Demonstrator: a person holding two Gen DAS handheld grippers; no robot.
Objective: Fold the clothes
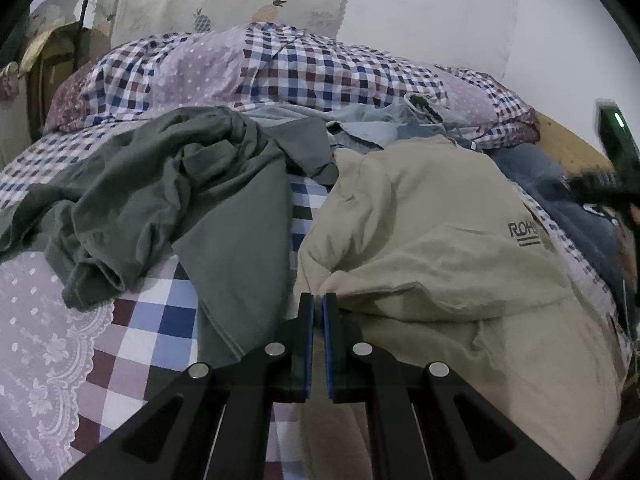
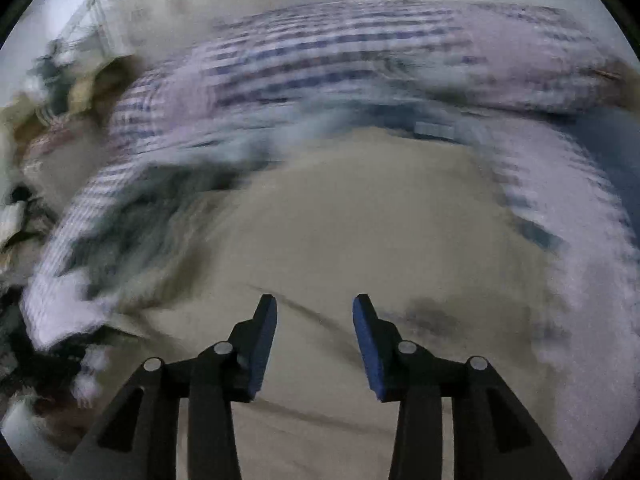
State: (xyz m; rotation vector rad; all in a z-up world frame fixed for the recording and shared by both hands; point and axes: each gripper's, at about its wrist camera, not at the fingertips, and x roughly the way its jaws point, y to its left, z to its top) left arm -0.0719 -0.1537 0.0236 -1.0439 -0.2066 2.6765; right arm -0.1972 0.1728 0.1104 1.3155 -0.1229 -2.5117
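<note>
A beige T-shirt (image 1: 440, 240) with a dark printed logo lies crumpled on the bed, right of centre in the left wrist view. My left gripper (image 1: 319, 300) is shut on a fold at its left edge. Left of it, a dark green shirt (image 1: 160, 200) lies bunched up. The right wrist view is heavily motion-blurred. There the beige T-shirt (image 2: 340, 220) fills the middle, and my right gripper (image 2: 315, 304) hangs open above it with nothing between its fingers.
The checked and dotted lilac bedcover (image 1: 140, 328) lies under the clothes. A rolled quilt (image 1: 280, 64) and light blue garments (image 1: 368, 124) are at the back. A dark blue garment (image 1: 560, 192) lies at the right, and a black device with a green light (image 1: 614, 136) shows at the right edge.
</note>
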